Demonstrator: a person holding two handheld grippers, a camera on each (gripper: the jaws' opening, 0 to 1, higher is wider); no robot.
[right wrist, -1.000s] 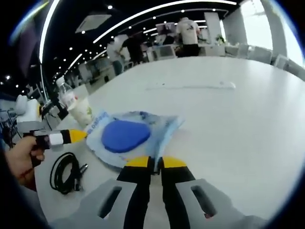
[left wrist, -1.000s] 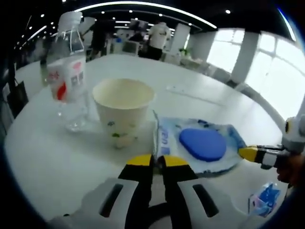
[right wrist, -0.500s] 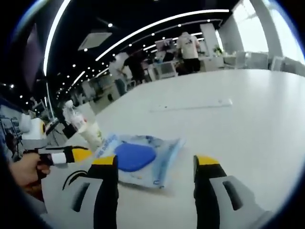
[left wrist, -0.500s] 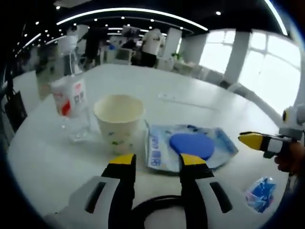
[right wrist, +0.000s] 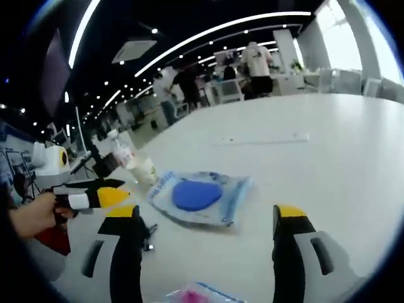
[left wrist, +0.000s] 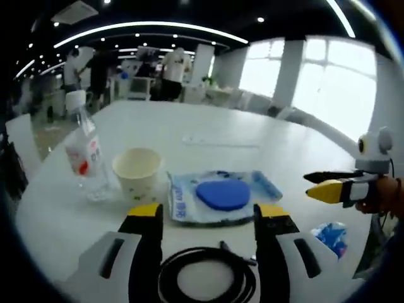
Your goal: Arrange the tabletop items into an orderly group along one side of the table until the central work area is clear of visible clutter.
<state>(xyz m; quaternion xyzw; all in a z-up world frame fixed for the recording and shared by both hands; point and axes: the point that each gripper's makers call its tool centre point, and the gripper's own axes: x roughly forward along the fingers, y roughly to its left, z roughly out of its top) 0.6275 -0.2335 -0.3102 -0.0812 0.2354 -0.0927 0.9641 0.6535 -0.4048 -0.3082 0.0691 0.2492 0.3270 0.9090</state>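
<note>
A blue packet [left wrist: 221, 194] with a dark blue oval inside lies flat on the white table [left wrist: 189, 123]. To its left stand a paper cup [left wrist: 137, 172] and a clear water bottle [left wrist: 83, 151] with a red and white label. My left gripper [left wrist: 209, 211] is open, just short of the packet, above a coiled black cable [left wrist: 205, 278]. My right gripper [right wrist: 206, 211] is open too, with the same packet [right wrist: 201, 196] ahead of it. The right gripper [left wrist: 308, 184] comes in from the right, and the left gripper [right wrist: 125, 189] from the left.
A small blue wrapper [left wrist: 331, 237] lies near the table's right edge, and a pink and blue one [right wrist: 196, 293] lies close under my right gripper. A flat white strip [left wrist: 221, 142] lies further out on the table. Desks and people stand in the background.
Both grippers were shut at the blue packet's edges a second ago. They have opened, let it go and drawn back. The packet stays flat on the table.
</note>
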